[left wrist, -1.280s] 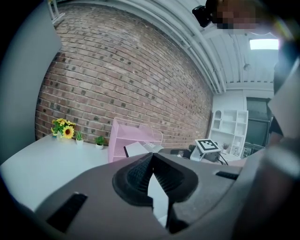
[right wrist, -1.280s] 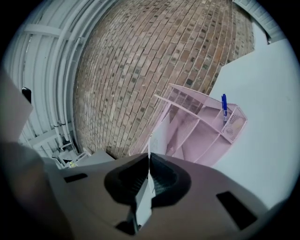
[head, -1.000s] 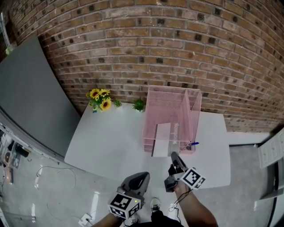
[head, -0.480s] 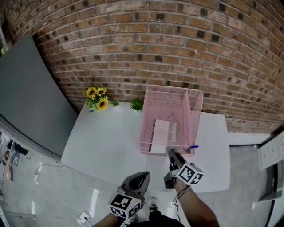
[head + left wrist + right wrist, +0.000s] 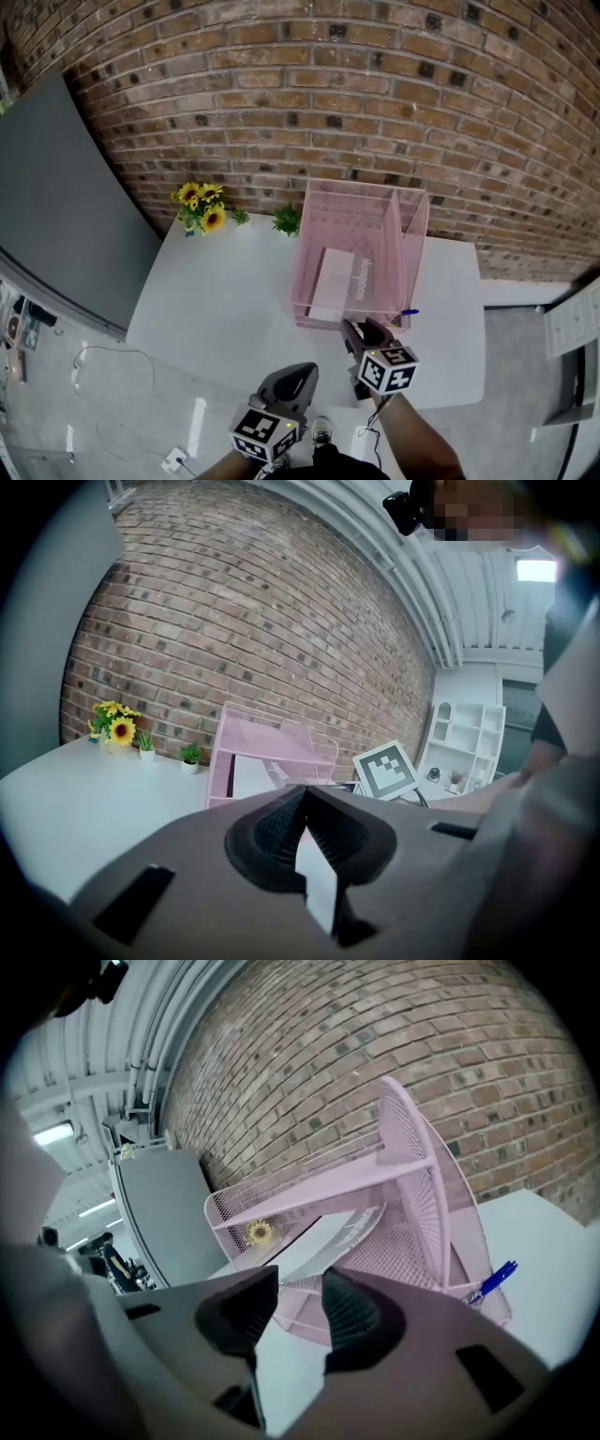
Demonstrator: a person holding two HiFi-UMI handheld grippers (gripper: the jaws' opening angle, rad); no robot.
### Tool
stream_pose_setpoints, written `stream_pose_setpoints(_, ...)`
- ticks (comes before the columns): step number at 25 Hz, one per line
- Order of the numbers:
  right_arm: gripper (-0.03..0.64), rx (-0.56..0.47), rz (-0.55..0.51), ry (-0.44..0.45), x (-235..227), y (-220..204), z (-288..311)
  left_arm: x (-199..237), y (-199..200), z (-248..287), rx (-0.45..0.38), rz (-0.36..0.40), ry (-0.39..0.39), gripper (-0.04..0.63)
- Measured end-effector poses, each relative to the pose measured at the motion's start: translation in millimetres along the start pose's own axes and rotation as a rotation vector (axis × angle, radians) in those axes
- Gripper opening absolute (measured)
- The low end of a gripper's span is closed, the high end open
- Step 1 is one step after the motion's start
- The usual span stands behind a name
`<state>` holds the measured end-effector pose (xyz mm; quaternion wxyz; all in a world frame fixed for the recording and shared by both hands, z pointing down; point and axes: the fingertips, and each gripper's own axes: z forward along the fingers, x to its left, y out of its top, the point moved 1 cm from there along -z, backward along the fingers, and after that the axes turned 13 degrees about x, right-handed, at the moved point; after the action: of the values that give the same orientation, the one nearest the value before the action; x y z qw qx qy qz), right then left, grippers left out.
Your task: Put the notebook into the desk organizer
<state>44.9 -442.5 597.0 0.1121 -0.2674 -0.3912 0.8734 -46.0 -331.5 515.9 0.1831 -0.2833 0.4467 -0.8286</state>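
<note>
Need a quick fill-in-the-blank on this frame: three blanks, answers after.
1. The white notebook lies ___ the pink wire-mesh desk organizer.
2. The pen at the organizer's front right corner is ___.
3. The yellow sunflowers stand at the white table's far ___ corner, seen from the head view.

Missing words: inside; blue; left.

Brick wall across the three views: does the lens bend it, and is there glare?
Head view: the brick wall bows in an arc. Left gripper view: strong fisheye, a ceiling light blows out at upper right. Right gripper view: black vignette all round, the desk organizer bends.
</note>
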Motion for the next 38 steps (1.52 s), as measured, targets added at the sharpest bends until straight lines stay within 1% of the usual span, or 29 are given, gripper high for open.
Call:
stream_pose_setpoints(3, 0.144, 0.017, -0.022, -0.03, -3, -3, 1, -2, 0, -1, 0.001, 0.001, 0.0, 0.005)
stream_pose_setpoints(8, 0.142, 0.039, -0.097, -0.085, -5, -5, 2, -3, -5, -4, 0.023, -0.011, 0.001, 0.005)
stream_pose_setpoints(12, 0.181, 0.071, -0.15, -0.135, -4, -10, 2, -5, -8, -7, 0.009, -0.006, 0.005, 0.005)
stream_pose_setpoints(16, 0.198, 0.115, -0.209, -0.196, -3, -17, 2, -7, -12, -11, 0.011, -0.007, 0.006, 0.005)
stream_pose_setpoints(19, 0.209, 0.151, -0.199, -0.212, -6, -28, 2, -9, -14, -16, 0.012, -0.005, 0.006, 0.005)
stream_pose_setpoints(23, 0.218, 0.159, -0.126, -0.201, -9, -40, -2, -11, -18, -26, 0.008, -0.003, 0.011, 0.005)
stream_pose_setpoints(27, 0.188, 0.106, -0.12, -0.17, 7, -40, -16, -12, -22, -38, 0.006, 0.001, 0.011, 0.005)
stream_pose_setpoints(30, 0.145, 0.06, -0.137, -0.158, 25, -37, -33, -15, -23, -51, -0.001, 0.007, 0.004, 0.005)
stream_pose_setpoints(33, 0.07, 0.002, -0.161, -0.157, 47, -33, -56, -18, -24, -67, -0.022, 0.027, 0.0, 0.005)
stream_pose_setpoints(34, 0.019, -0.017, -0.172, -0.155, 55, -32, -64, -19, -25, -73, -0.026, 0.03, -0.003, 0.005)
stream_pose_setpoints(35, 0.003, -0.036, -0.183, -0.15, 64, -32, -72, -21, -26, -79, -0.029, 0.035, -0.007, 0.005)
stream_pose_setpoints(38, 0.003, -0.088, -0.198, -0.127, 94, -32, -97, -28, -29, -100, -0.043, 0.056, -0.019, 0.005)
